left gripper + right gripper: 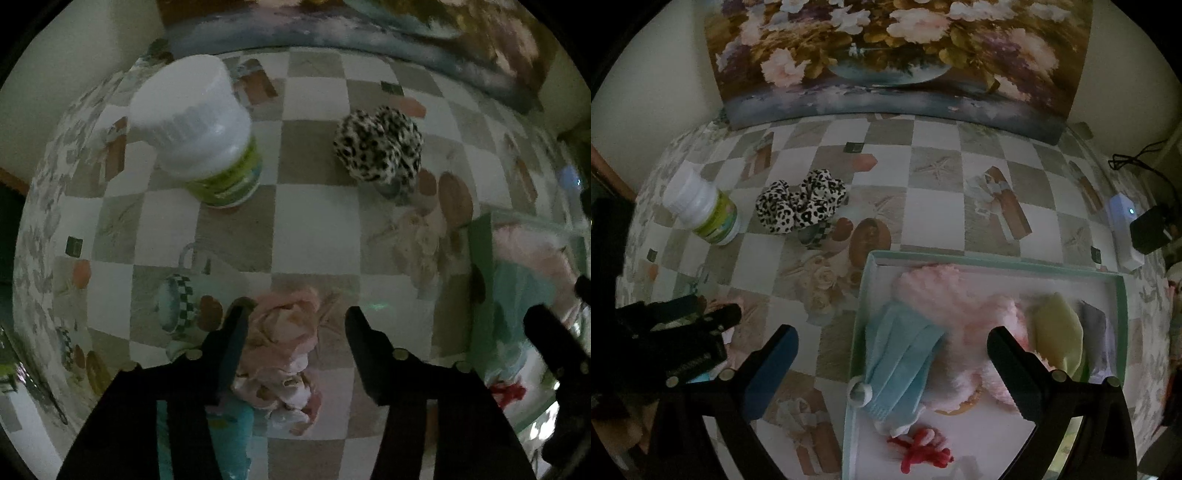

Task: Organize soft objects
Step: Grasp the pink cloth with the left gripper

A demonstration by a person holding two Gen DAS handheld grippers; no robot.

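On the checkered surface (931, 206), the left tongs (295, 332) hang spread around a pink crumpled cloth (280, 343), left finger touching it. At two o'clock sits the leopard scrunchie (378, 146), at eleven a white bottle (195, 133). The right tongs (892, 343) gape over the green tray (1119, 295) holding a blue mask (905, 354)

2 close downward views, shared scrunchie (378, 142).

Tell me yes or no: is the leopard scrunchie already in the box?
No. In the right wrist view the leopard scrunchie lies on the checkered tablecloth beside the white bottle, outside the box.
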